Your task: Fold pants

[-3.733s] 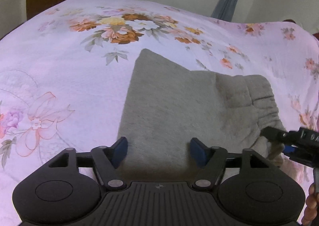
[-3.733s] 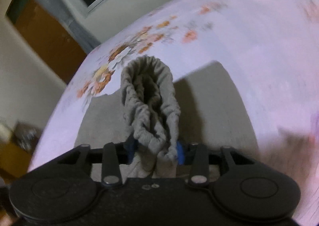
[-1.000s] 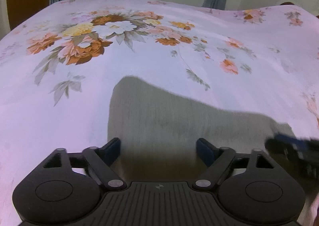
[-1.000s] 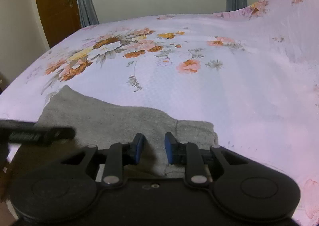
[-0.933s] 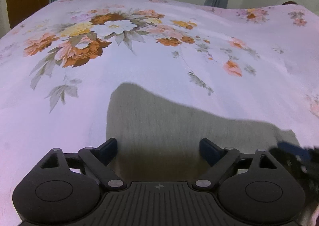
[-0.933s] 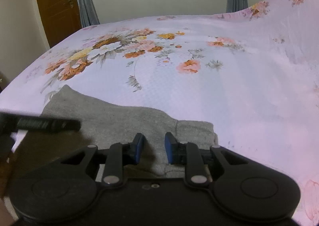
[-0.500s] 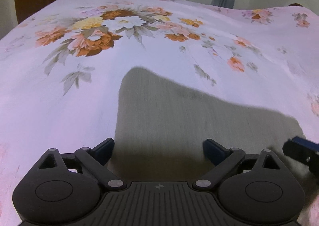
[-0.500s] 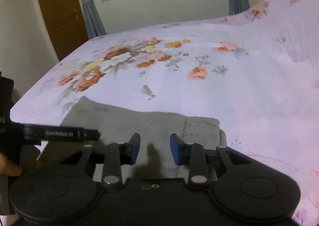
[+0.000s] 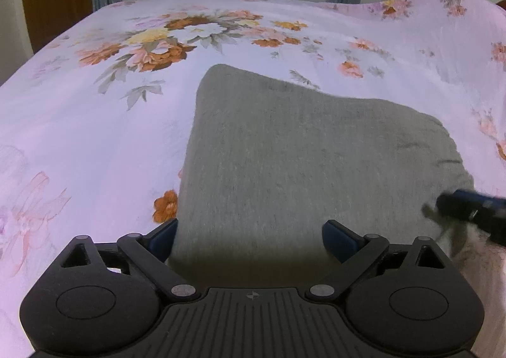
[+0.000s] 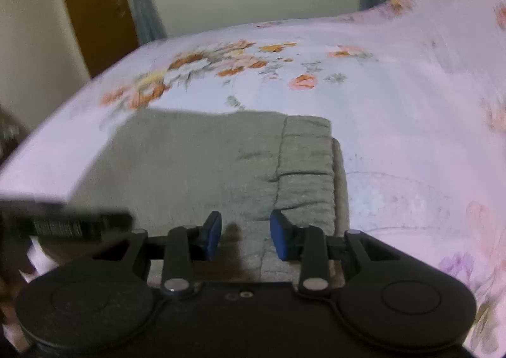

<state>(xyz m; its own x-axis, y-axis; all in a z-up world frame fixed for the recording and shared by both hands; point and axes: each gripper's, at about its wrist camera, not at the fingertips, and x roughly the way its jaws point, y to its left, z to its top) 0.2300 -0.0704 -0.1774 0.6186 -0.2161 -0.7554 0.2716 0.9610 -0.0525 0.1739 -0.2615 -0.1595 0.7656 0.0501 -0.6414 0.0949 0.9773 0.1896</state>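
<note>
In the left wrist view, wide stretches of the floral bedsheet (image 9: 95, 143) are seen to the left of and beyond the grey pants (image 9: 300, 152), with a wall, grey curtains and a wooden door behind the bed's far edge. The pants are laid flat in a folded block on the sheet, with their left edge straight and their far corner rounded. The left gripper (image 9: 249, 239) is held low over the near edge of the cloth, its blue fingers spread wide and nothing held between them. A blurred part of the right gripper (image 9: 471, 209) is seen at the right edge.

In the right wrist view, bare sheet lies to the right of the pants (image 10: 196, 162). Their ribbed waistband (image 10: 306, 165) is folded on top at the right end. The right gripper (image 10: 243, 236) is held over the near edge, its fingers moderately parted and empty.
</note>
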